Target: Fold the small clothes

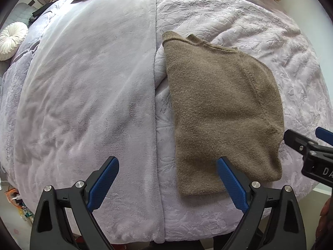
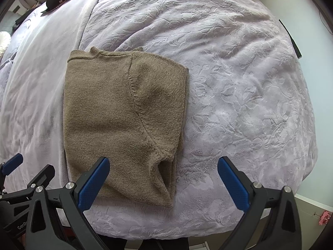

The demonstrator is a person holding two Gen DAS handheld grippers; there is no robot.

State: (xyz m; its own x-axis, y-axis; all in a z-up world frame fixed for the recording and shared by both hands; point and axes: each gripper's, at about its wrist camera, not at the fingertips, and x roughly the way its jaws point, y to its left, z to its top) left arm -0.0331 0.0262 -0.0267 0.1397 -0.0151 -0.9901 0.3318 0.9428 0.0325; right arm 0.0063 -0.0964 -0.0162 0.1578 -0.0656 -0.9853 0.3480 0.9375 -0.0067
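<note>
Sweater: a brown knit sweater (image 1: 220, 112) lies flat and already folded to a narrow panel on the lilac bedspread (image 1: 83, 83), near the bed's front edge, just right of the seam where the smooth cover meets the embossed one.
Long axis: near to far, ribbed hem or collar edge at the far end, folded sleeve end at the near end.
Left gripper (image 1: 167, 179): spread wide, holding nothing; its right finger (image 1: 231, 183) overlaps the sweater's near edge, so the cloth lies ahead and to its right.
Right gripper (image 2: 163, 180): spread wide, empty; the sweater's near right corner sits between its fingers, cloth ahead and to the left.
Nearer hand: judged about equal; both flank the near edge, which suits lifting it toward the far end.
Right view only: the sleeve seam and the open layered fold at the near right corner (image 2: 164, 179).
Left view only: the seam, a white round cushion (image 1: 11, 40) far left.
</note>
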